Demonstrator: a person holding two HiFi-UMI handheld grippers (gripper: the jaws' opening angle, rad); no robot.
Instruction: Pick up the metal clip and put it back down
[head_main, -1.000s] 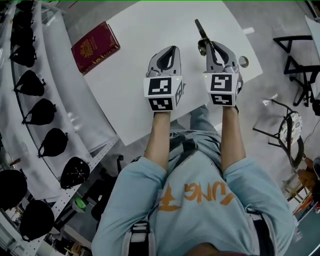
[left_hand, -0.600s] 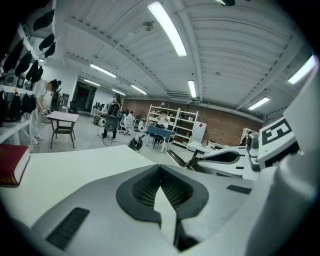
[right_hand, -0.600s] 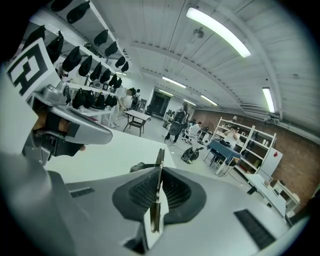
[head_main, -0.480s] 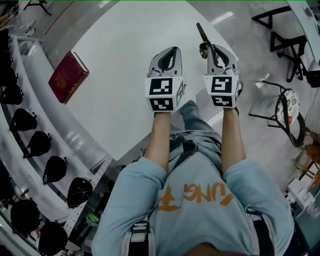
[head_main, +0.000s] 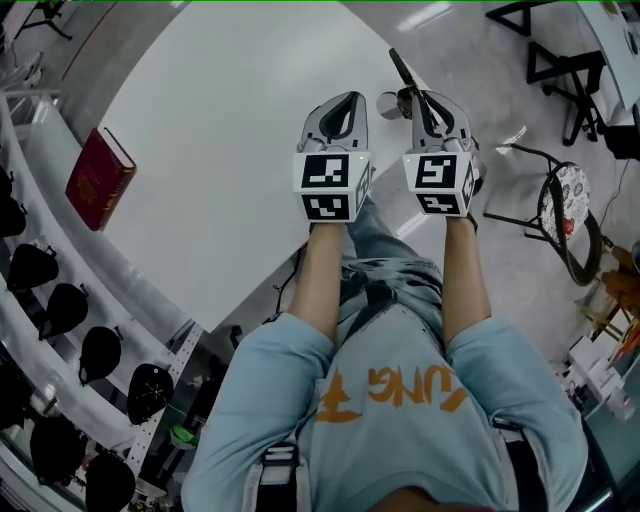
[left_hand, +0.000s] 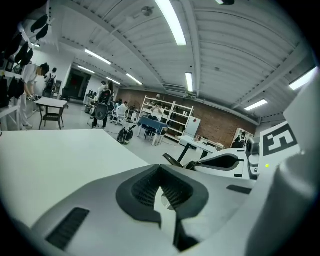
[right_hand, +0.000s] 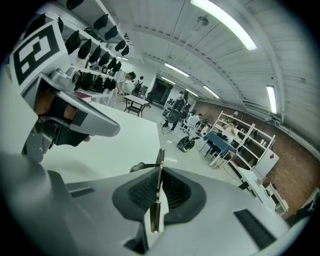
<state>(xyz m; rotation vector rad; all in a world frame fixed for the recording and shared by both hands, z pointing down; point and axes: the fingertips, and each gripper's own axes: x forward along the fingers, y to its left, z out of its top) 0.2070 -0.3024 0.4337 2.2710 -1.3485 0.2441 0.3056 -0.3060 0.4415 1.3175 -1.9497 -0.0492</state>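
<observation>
Carried since a second ago from above the white table out past its right edge: metal clip, pinched edge-on between the clenched jaws of the right gripper, held aloft. Looks light, stiff, springy and slick; probably best taken across its flat middle. Just left, left gripper closed on nothing. Far left, red book.

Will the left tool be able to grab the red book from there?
Probably not from there. The book lies at the far left edge of the table, well away from the left tool, whose jaws are shut. Nothing lies between them on the table, so moving over and opening should do.
</observation>
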